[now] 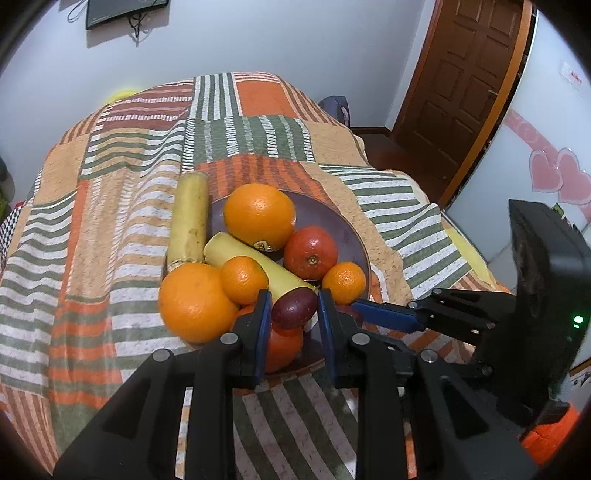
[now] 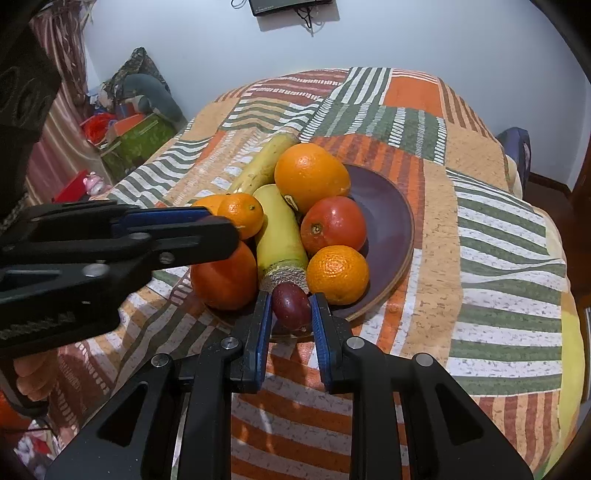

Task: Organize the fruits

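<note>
A dark purple plate [image 1: 332, 212] [image 2: 388, 206] on the patterned cloth holds several oranges, a red fruit [image 1: 311, 252] [image 2: 333, 225] and a yellow cut stalk [image 1: 255, 266] [image 2: 279, 232]. A small dark purple fruit [image 1: 294, 308] [image 2: 291, 305] sits at the plate's near edge. It shows between my left gripper's [image 1: 290, 299] blue pads, and also between my right gripper's [image 2: 289, 300] pads. Both grippers stand partly open around fruit width; which one touches it I cannot tell. A second yellow stalk [image 1: 190, 218] [image 2: 262, 162] leans on the plate's far left rim.
The table is covered with an orange, green and white striped cloth [image 1: 110, 221] [image 2: 498, 258]. A wooden door [image 1: 461, 85] stands at the right. Boxes and clutter [image 2: 129, 129] lie on the floor to the left. A black device [image 1: 125, 11] hangs on the wall.
</note>
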